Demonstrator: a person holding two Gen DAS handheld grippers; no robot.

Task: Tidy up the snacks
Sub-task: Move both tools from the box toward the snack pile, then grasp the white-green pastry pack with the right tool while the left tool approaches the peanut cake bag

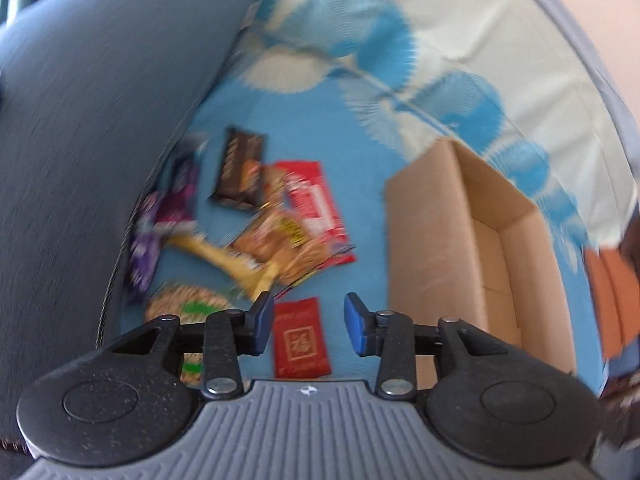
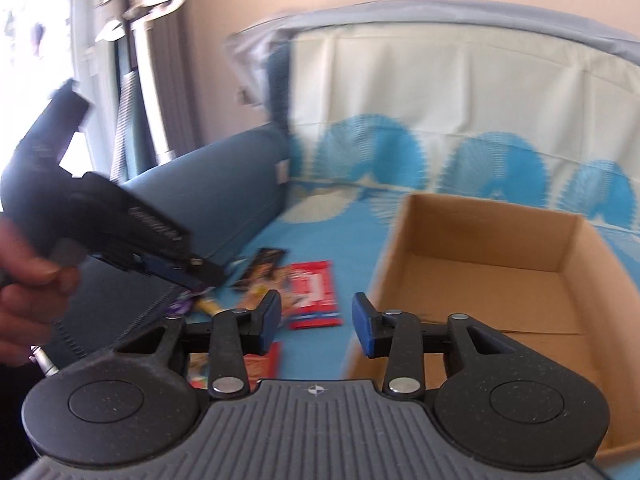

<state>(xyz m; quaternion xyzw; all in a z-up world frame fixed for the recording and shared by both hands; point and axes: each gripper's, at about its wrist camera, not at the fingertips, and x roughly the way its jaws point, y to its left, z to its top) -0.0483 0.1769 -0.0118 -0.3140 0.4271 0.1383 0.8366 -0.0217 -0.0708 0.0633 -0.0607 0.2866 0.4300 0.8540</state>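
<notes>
Several snack packets lie in a loose pile on the blue bedsheet [image 1: 352,136]: a dark chocolate bar [image 1: 239,166], a red wafer packet [image 1: 316,204], a purple packet [image 1: 160,224], a yellow-brown packet [image 1: 240,264] and a small red packet [image 1: 301,338]. An open, empty cardboard box [image 1: 460,240] stands to their right; it also shows in the right wrist view [image 2: 500,280]. My left gripper [image 1: 309,322] is open, hovering over the small red packet. My right gripper [image 2: 316,326] is open and empty, near the box's left wall. The left gripper [image 2: 188,276] shows in the right wrist view, above the pile.
A big blue-grey pillow [image 1: 100,120] borders the snacks on the left. A cream and blue patterned sheet [image 2: 420,92] rises behind the box. A window with curtains [image 2: 140,80] is at the far left. Something orange [image 1: 612,300] lies right of the box.
</notes>
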